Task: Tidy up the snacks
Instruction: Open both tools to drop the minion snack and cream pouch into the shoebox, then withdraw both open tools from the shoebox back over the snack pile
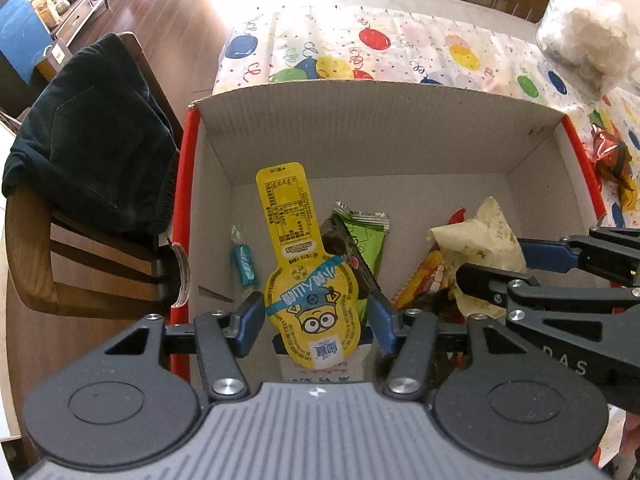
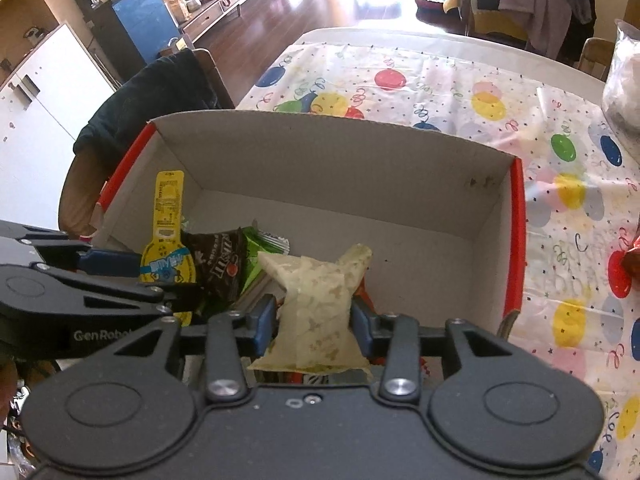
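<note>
Over the cardboard box (image 1: pixel 360 128) on the balloon-print tablecloth (image 2: pixel 440 80), the left gripper (image 1: pixel 314 320) stands part open with the yellow snack packet (image 1: pixel 310 304) between its pads, loosely, while the right gripper (image 2: pixel 314 320) brackets the pale wrapped snack (image 2: pixel 316 304), grip uncertain, other wrappers (image 1: pixel 360 240) lying inside.

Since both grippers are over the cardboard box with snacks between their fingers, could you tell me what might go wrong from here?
1. The left gripper and right gripper sit close together over the cardboard box, so they could collide.
2. The yellow Minions snack pack overlaps the dark chocolate packet, so it may slide or drag that packet.
3. The pale crinkled snack bag may stick to a pad rather than drop.
</note>
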A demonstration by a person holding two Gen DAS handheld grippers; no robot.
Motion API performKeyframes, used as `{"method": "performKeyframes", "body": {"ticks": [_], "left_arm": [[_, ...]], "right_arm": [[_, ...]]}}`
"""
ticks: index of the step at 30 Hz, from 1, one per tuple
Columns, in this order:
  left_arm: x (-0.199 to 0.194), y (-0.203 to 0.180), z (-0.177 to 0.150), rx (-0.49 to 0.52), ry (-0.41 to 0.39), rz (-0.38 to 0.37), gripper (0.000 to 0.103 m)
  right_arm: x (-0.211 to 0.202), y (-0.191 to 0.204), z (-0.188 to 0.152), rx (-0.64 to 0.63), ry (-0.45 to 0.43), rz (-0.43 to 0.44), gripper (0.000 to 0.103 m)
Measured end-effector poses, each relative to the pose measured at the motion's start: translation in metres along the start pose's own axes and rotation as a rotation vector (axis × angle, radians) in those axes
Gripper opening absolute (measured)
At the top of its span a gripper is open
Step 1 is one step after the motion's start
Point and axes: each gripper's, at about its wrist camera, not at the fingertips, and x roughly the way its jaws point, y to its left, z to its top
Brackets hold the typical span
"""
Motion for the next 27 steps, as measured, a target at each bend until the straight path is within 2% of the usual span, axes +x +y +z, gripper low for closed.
{"method": "performKeyframes", "body": {"ticks": [2,7,17,18,22,27], "left_arm": [[-0.004,0.0,-0.002,-0.01,-0.01,-0.01,0.062],[-0.015,-0.001,-0.009,-0.016,-0.035,-0.028,0.066],[-0.055,-0.009,-0.023,-0.028,-0.15,-0.054,0.069],[-0.059,-0.012,-0.025,-0.026,-0.167,-0.057,0.069],[-0.074,-0.022,-0.029,-0.016,-0.214,-0.076,0.071],[-0.094,-0.041,-0.035,0.014,-0.291,-0.091,0.071]], "right_arm": [[-0.005,0.001,-0.001,-0.004,-0.011,0.004,0.043],[-0.02,0.001,-0.005,-0.007,-0.031,0.019,0.045],[-0.059,-0.004,-0.016,-0.01,-0.091,0.063,0.047],[-0.064,-0.005,-0.017,-0.014,-0.097,0.07,0.048],[-0.083,-0.009,-0.025,-0.038,-0.146,0.069,0.07],[-0.107,-0.021,-0.033,-0.039,-0.189,0.082,0.074]]}}
